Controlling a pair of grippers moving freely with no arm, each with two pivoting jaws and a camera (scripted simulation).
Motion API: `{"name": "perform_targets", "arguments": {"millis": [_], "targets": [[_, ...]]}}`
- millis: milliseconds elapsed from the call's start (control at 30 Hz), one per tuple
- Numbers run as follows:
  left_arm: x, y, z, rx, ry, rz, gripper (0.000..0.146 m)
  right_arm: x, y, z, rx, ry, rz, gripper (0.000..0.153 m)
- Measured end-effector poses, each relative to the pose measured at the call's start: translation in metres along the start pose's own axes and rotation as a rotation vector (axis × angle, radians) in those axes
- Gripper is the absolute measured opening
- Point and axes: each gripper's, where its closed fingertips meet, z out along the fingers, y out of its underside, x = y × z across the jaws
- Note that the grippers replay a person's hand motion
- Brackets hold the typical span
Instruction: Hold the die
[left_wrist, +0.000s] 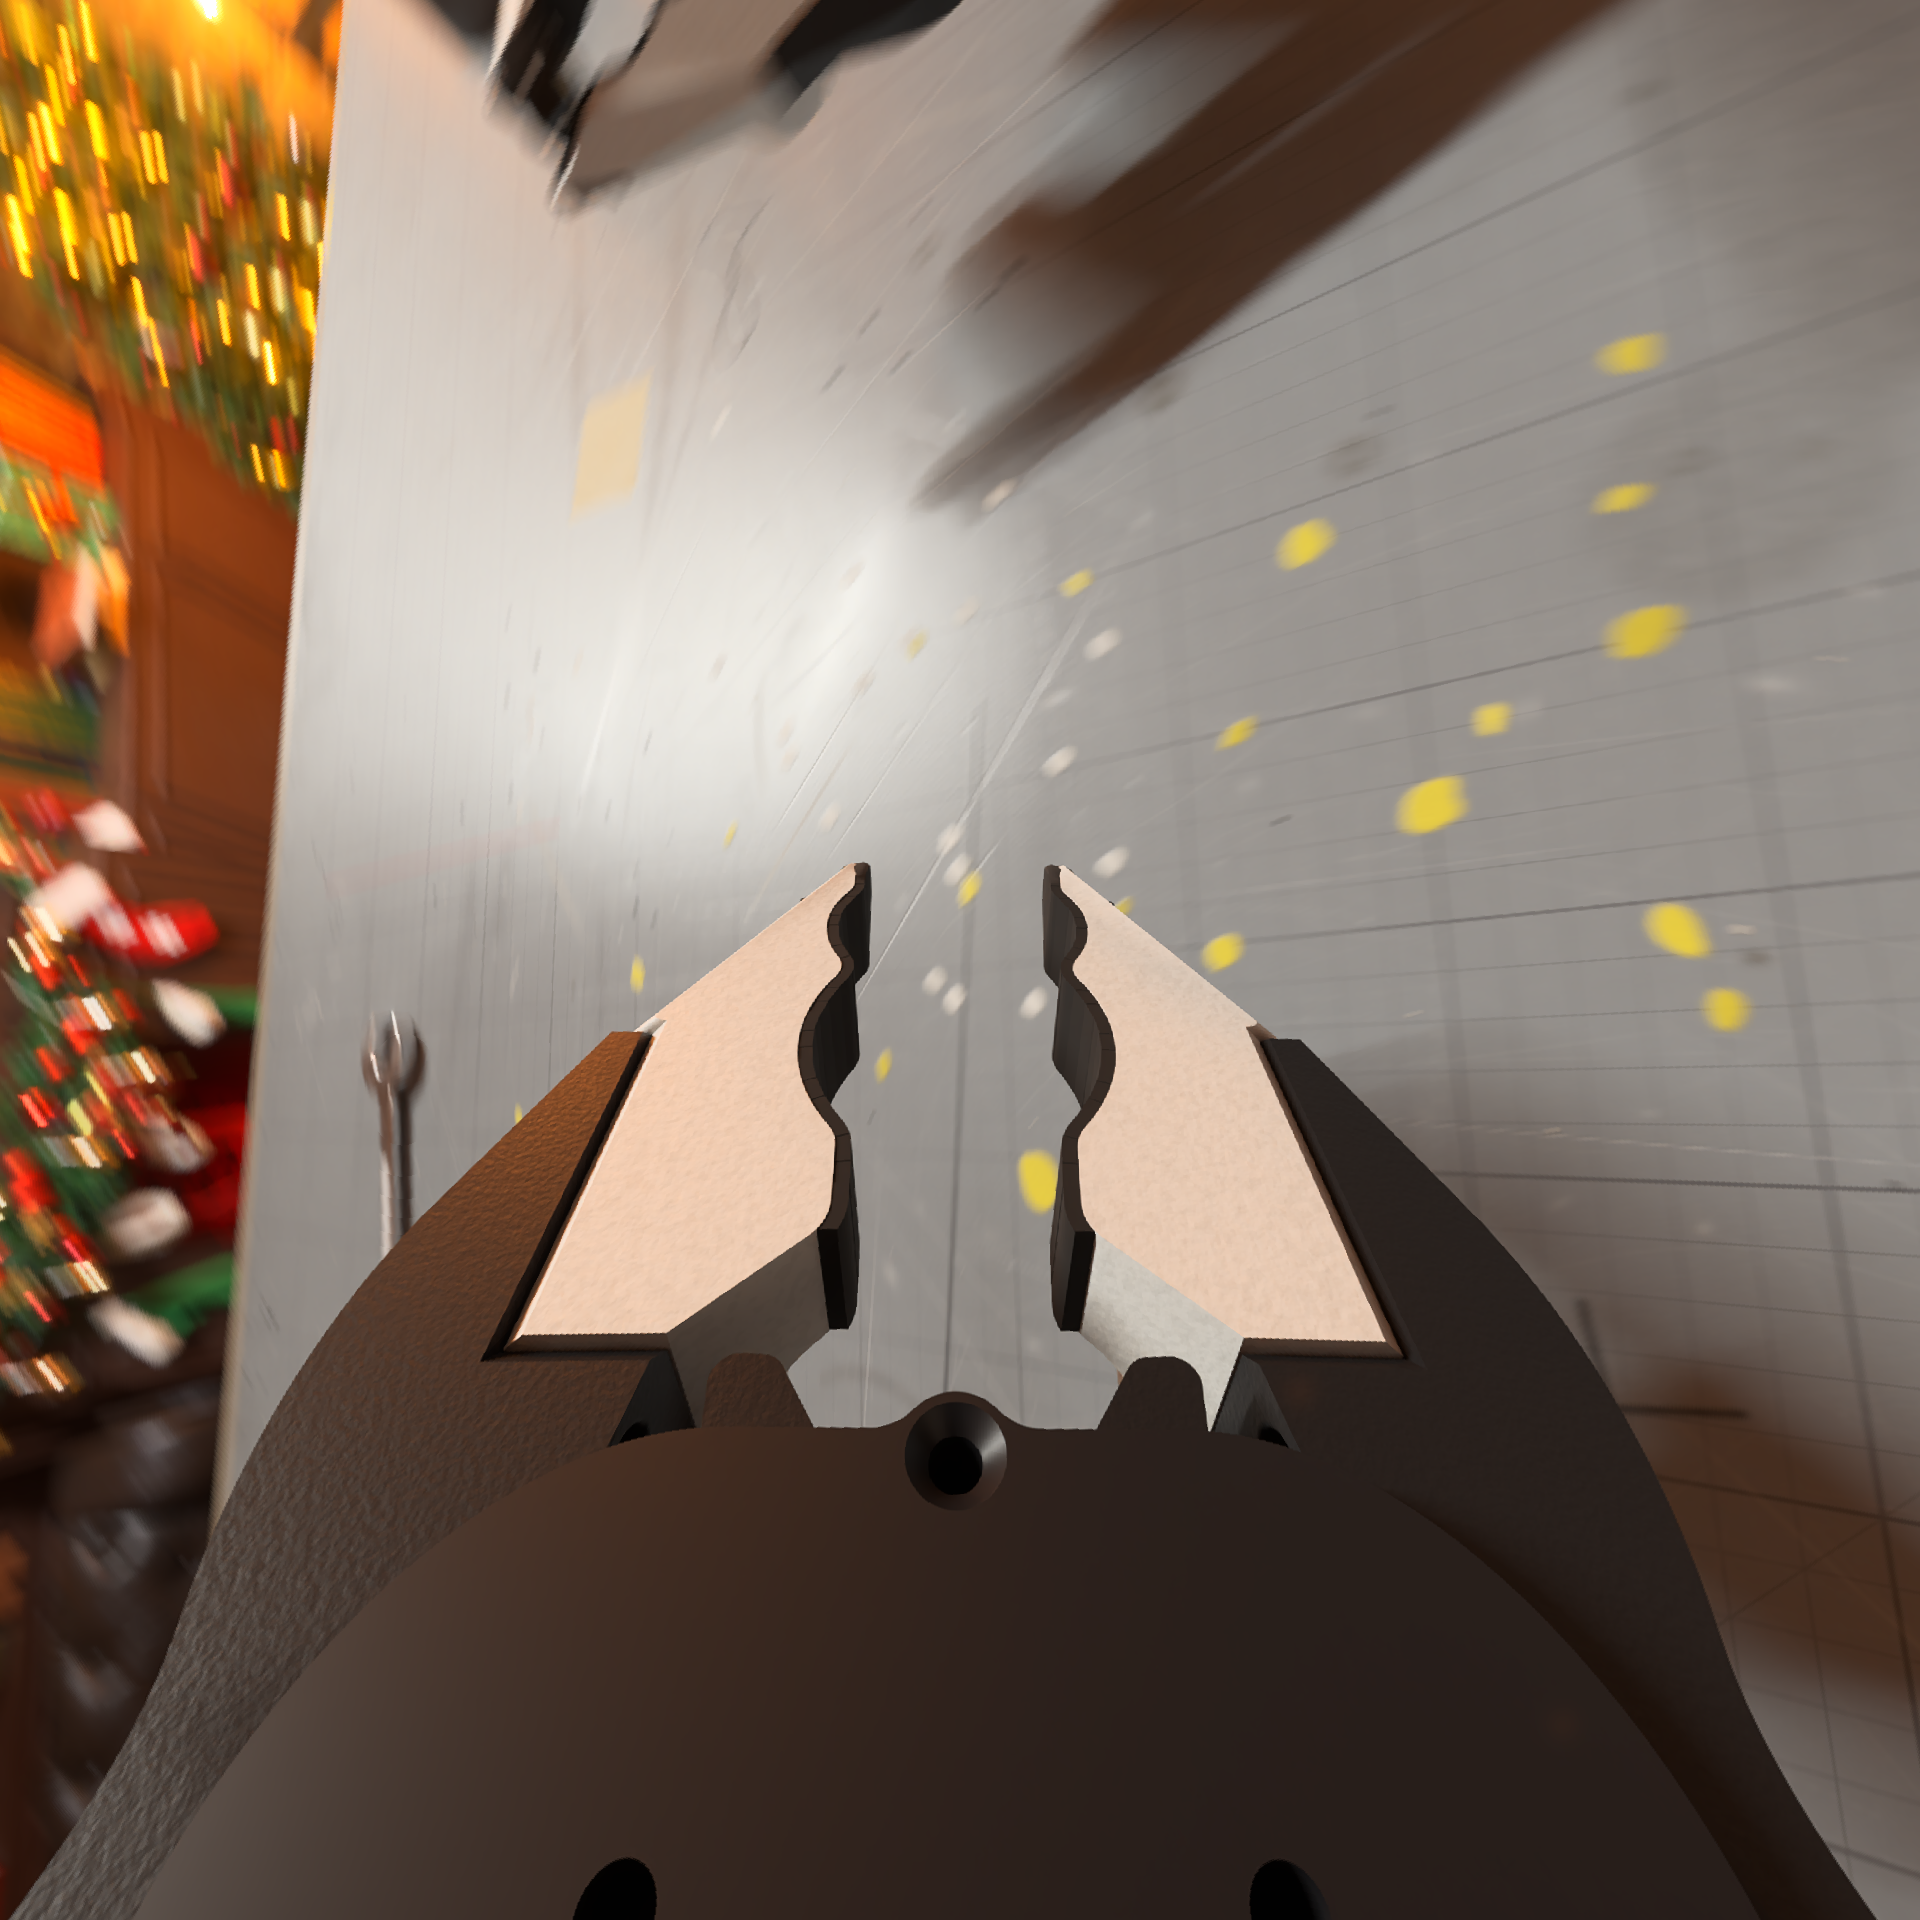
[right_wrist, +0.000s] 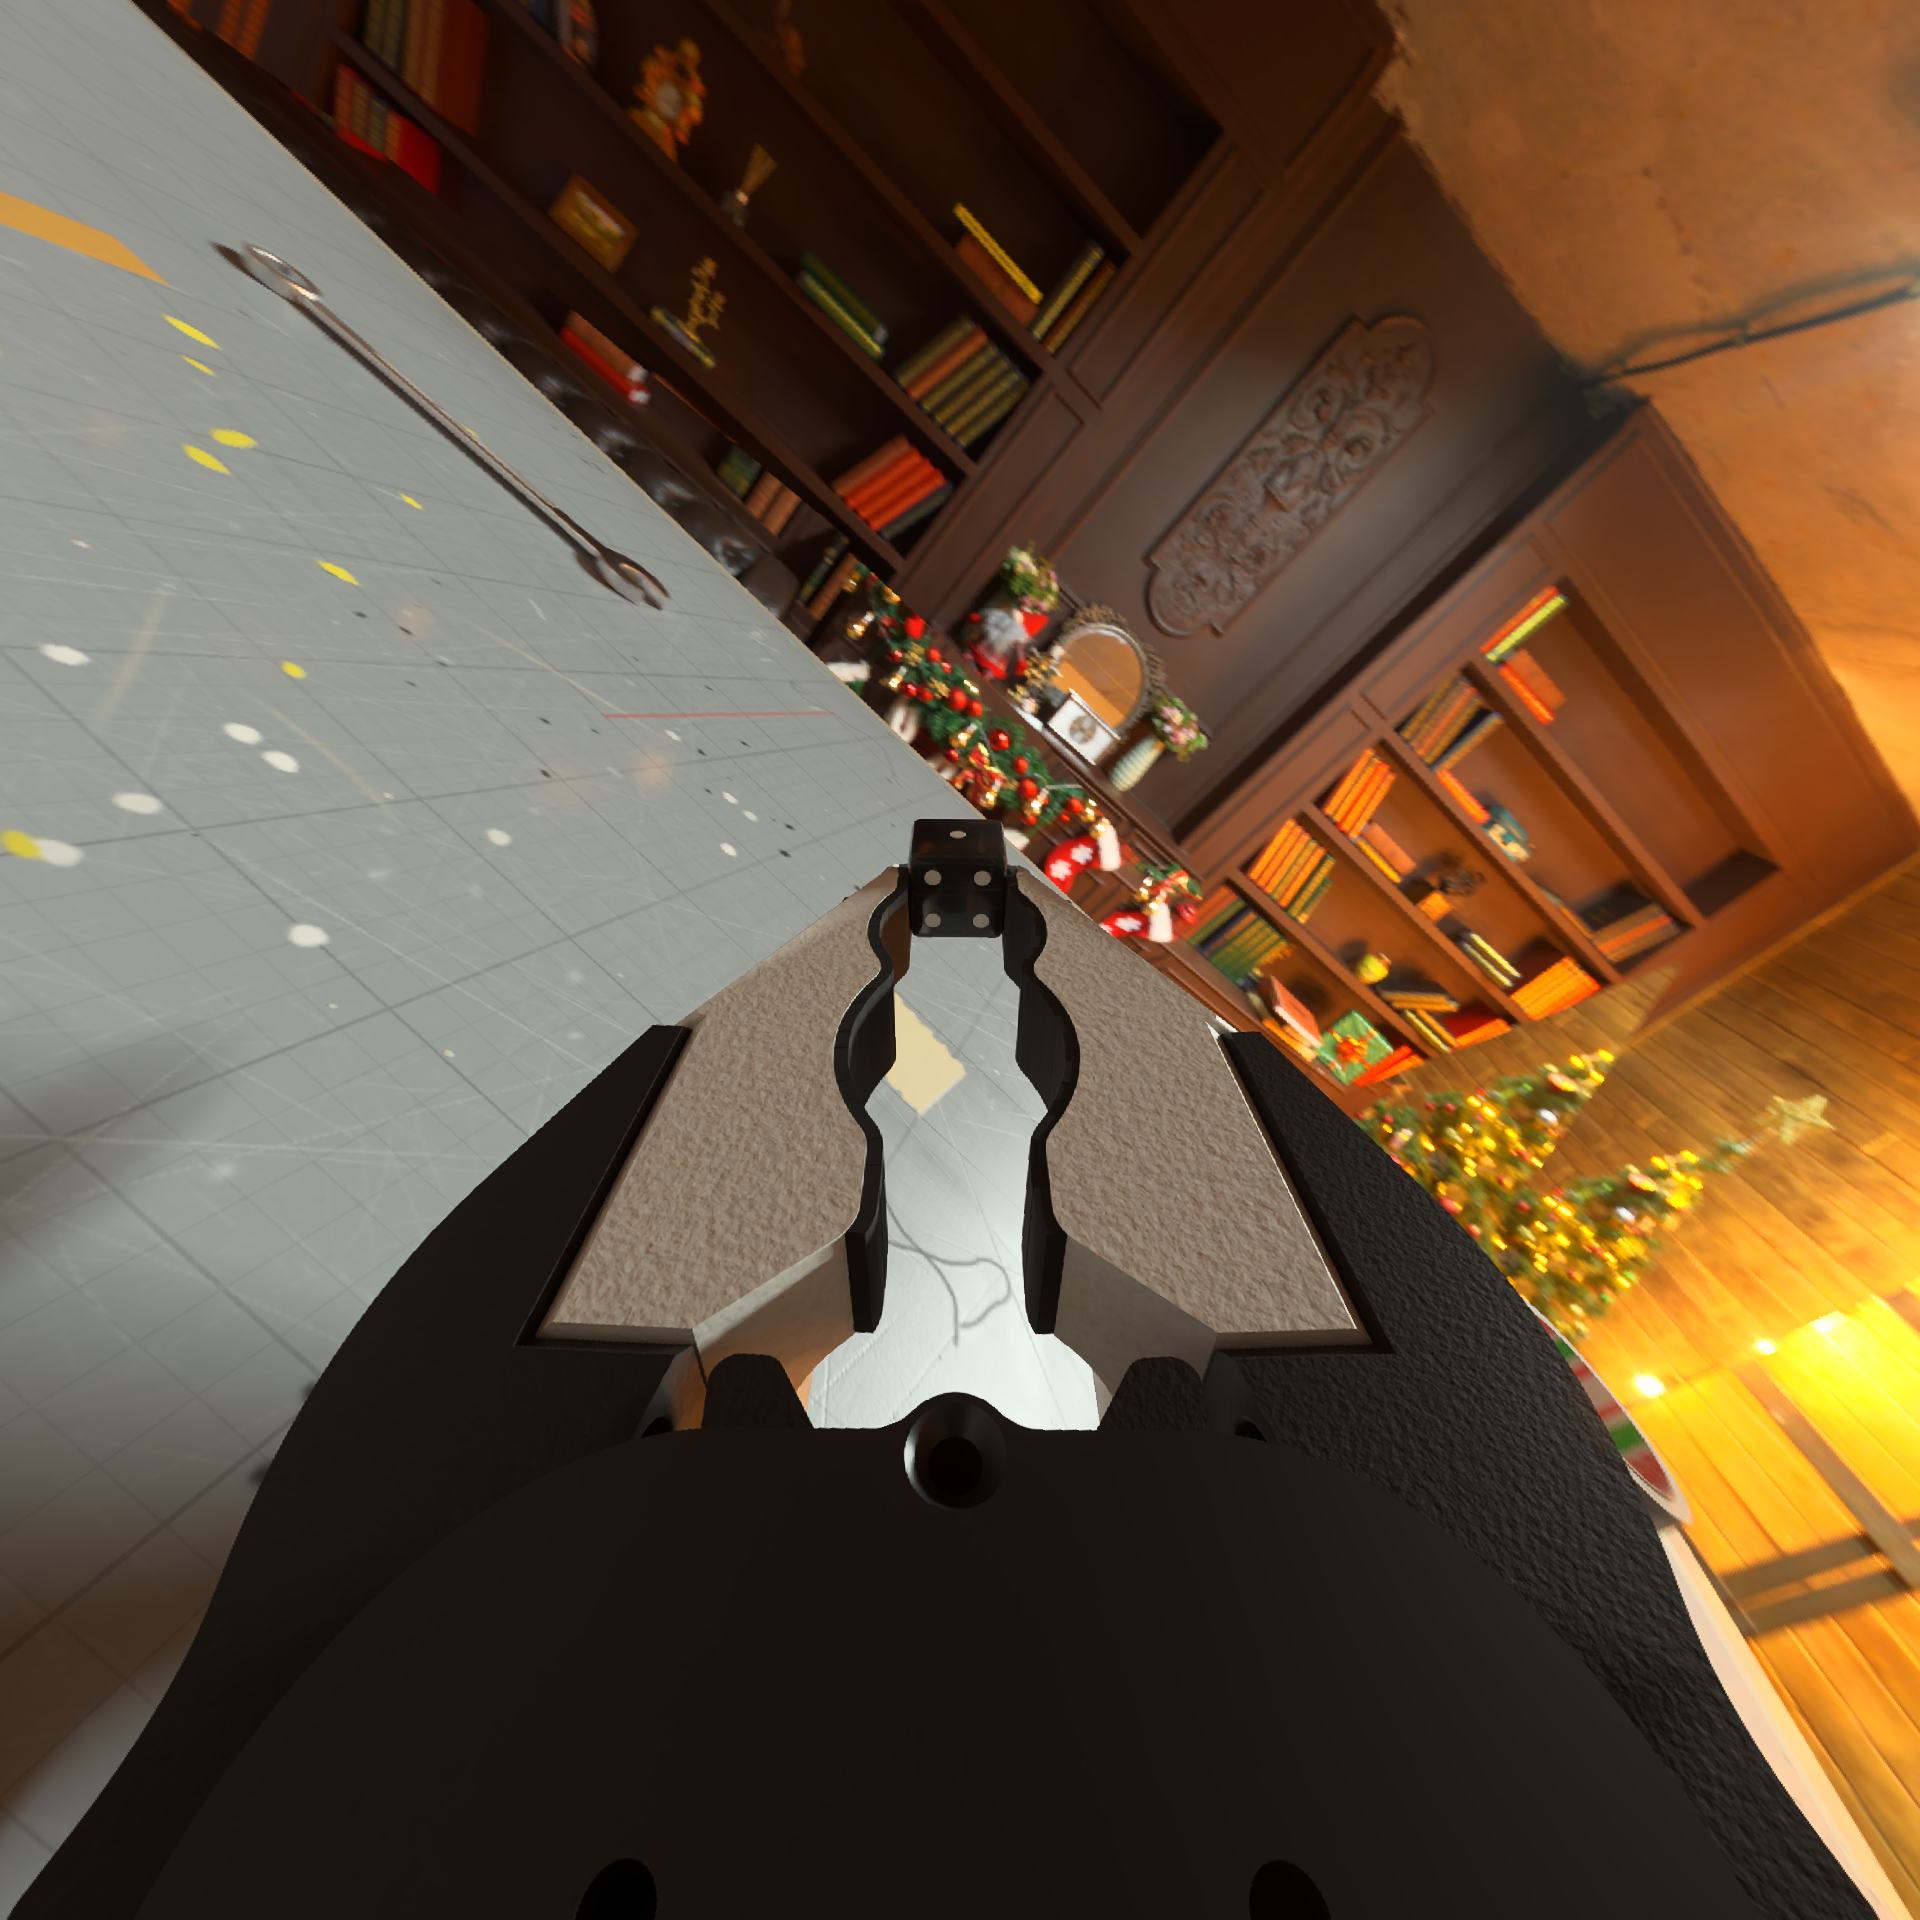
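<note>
In the right wrist view, my right gripper (right_wrist: 956, 894) is shut on a small black die (right_wrist: 956, 878) with white pips. The die sits pinched between the fingertips, held up above the grey cutting mat (right_wrist: 312, 831). In the left wrist view, my left gripper (left_wrist: 956, 883) is open and empty, its jaws apart, pointing down at the grey mat (left_wrist: 623, 675). The other gripper (left_wrist: 1091, 239) shows blurred at the top of that view, farther off. The die does not show in the left wrist view.
A metal wrench (right_wrist: 447, 426) lies on the mat near its far edge; it also shows in the left wrist view (left_wrist: 393, 1101). A tan paper square (left_wrist: 611, 447) lies on the mat. Yellow and white paint spots dot the mat. Bookshelves and a lit tree stand beyond the table.
</note>
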Motion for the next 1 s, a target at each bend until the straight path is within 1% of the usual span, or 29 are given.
{"name": "perform_targets", "arguments": {"millis": [67,133,200,267,367,500,767,900,967,1000], "targets": [[-0.027,0.026,0.0,-0.1,-0.005,-0.174,0.031,-0.005,-0.003,0.003,0.028,-0.043,0.008,0.016],[-0.043,0.047,0.006,-0.188,0.056,-0.349,0.028,-0.008,-0.007,0.004,0.057,-0.072,0.023,0.016],[-0.052,0.061,0.014,-0.236,0.121,-0.512,0.018,-0.008,-0.01,0.003,0.079,-0.089,0.051,0.016],[-0.057,0.074,0.022,-0.309,0.155,-0.599,0.015,-0.006,-0.011,0.001,0.099,-0.095,0.095,0.016],[-0.06,0.092,0.032,-0.441,0.145,-0.607,0.015,-0.002,-0.012,-0.001,0.118,-0.107,0.17,0.016],[-0.061,0.092,0.042,-0.475,0.147,-0.632,0.017,0.001,-0.011,-0.001,0.126,-0.115,0.222,0.016],[-0.055,0.088,0.043,-0.489,0.189,-0.667,0.019,-0.007,-0.012,-0.001,0.12,-0.144,0.181,0.016],[-0.055,0.088,0.044,-0.506,0.192,-0.678,0.024,-0.01,-0.011,0.0,0.113,-0.154,0.166,0.016],[-0.055,0.088,0.044,-0.518,0.19,-0.673,0.023,-0.01,-0.011,0.0,0.11,-0.157,0.163,0.016],[-0.054,0.088,0.044,-0.521,0.191,-0.665,0.018,-0.011,-0.011,0.0,0.11,-0.157,0.161,0.016]]}}
